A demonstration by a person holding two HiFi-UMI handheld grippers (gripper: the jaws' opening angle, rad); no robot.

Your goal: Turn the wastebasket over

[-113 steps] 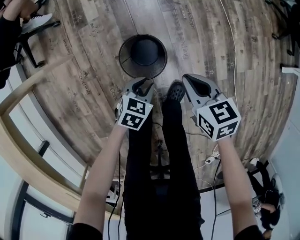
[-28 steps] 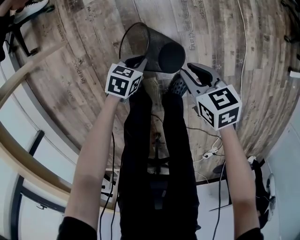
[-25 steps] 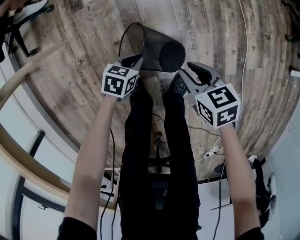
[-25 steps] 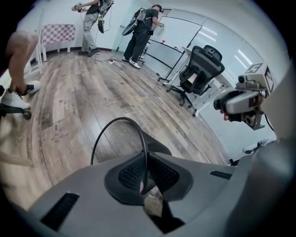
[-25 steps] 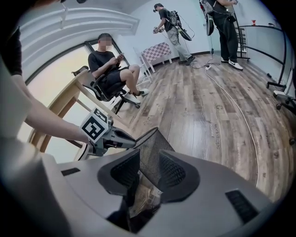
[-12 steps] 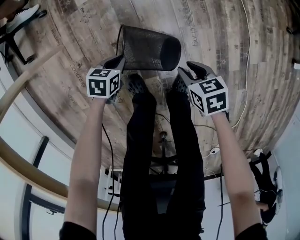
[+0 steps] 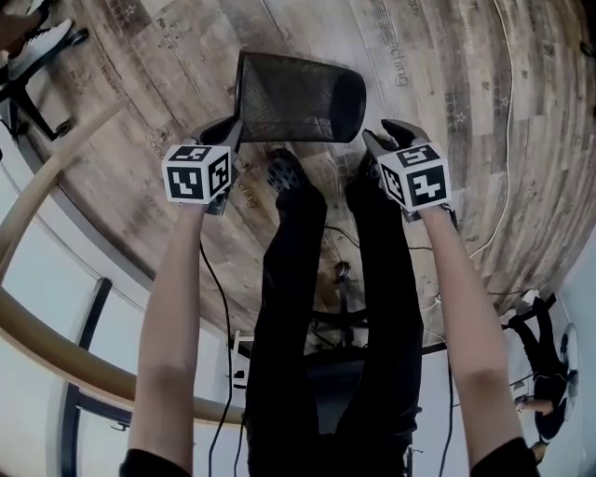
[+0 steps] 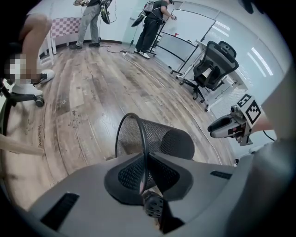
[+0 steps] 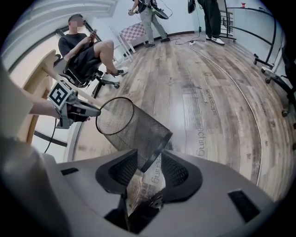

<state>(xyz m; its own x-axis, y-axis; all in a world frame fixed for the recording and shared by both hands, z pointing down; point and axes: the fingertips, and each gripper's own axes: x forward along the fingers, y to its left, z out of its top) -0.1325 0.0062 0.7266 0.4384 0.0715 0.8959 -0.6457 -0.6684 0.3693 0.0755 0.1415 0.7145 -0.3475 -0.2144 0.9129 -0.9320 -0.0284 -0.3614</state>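
The wastebasket (image 7: 293,93) is black metal mesh, the floor (image 7: 447,93) weathered-looking, faintly glossy wood.

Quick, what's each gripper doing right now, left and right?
Left gripper: closed on the wastebasket rim.
Right gripper: open; its fingers have just been opening, with the wastebasket's base edge between them, not pinched.

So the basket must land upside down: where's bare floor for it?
Bare boards lie beyond the wastebasket, between the chair legs at left and the white cable at right. Crowded underneath: the shoes sit just below it, the left tool grips its rim, and the right tool, jaws just opening, straddles its base edge.
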